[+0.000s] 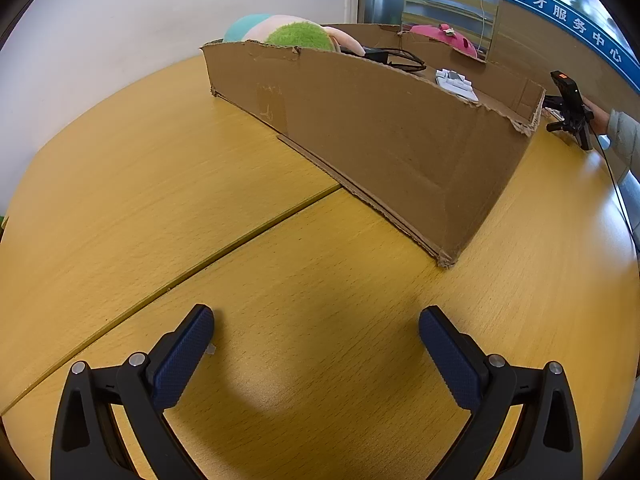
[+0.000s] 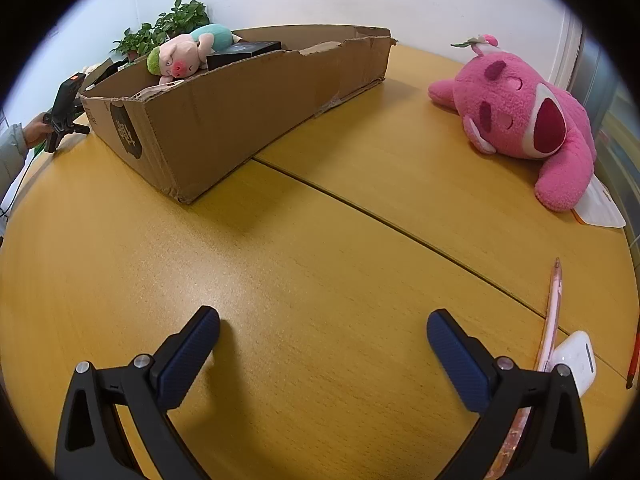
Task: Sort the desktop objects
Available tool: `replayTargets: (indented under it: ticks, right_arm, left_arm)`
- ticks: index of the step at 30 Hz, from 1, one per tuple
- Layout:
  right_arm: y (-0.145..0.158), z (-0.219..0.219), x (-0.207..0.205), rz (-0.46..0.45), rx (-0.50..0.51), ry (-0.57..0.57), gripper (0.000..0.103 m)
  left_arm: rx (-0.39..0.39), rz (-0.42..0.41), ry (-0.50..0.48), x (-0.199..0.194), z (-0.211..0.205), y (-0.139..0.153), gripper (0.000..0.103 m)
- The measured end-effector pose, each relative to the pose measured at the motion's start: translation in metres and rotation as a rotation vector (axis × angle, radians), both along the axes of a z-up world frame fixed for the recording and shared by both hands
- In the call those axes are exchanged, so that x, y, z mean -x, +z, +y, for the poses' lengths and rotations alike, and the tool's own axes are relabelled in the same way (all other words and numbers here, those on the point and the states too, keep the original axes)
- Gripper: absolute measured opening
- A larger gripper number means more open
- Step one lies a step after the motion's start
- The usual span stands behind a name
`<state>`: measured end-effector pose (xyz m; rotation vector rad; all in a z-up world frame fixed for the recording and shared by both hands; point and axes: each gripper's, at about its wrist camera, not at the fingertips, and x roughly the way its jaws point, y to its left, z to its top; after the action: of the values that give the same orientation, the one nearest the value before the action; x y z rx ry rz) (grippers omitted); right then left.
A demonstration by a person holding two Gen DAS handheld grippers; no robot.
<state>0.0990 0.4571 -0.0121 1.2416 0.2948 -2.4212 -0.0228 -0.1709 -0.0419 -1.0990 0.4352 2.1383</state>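
A long cardboard box [image 1: 380,136] [image 2: 224,112] stands on the yellow wooden table [image 1: 280,280] [image 2: 320,248]. Inside it lie a pig plush with green hair [image 2: 180,58] [image 1: 300,36], a black flat box [image 2: 244,53], black cables [image 1: 396,58] and a small white part [image 1: 456,82]. A big pink plush [image 2: 528,120] [image 1: 444,36] lies on the table right of the box. A pink pen [image 2: 554,312], a white case [image 2: 576,356] and a red pen [image 2: 634,360] lie at the right. My left gripper [image 1: 316,328] and right gripper [image 2: 323,330] both stand open over bare table, nothing between their fingers.
A person's hand [image 2: 36,130] [image 1: 600,114] holds a black camera on a small tripod [image 2: 64,108] [image 1: 570,108] at the box's near end. A potted plant [image 2: 168,28] stands behind the box. A white paper [image 2: 600,208] lies under the pink plush.
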Motion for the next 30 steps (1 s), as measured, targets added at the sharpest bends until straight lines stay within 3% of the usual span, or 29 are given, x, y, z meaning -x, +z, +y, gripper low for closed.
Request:
replayTargets:
  ticks: [30]
  right_arm:
    - [-0.0013,0.0015,-0.0010,0.002,0.002,0.004,0.103]
  left_arm:
    - [-0.001,0.002,-0.004,0.0023,-0.0018,-0.0001,0.103]
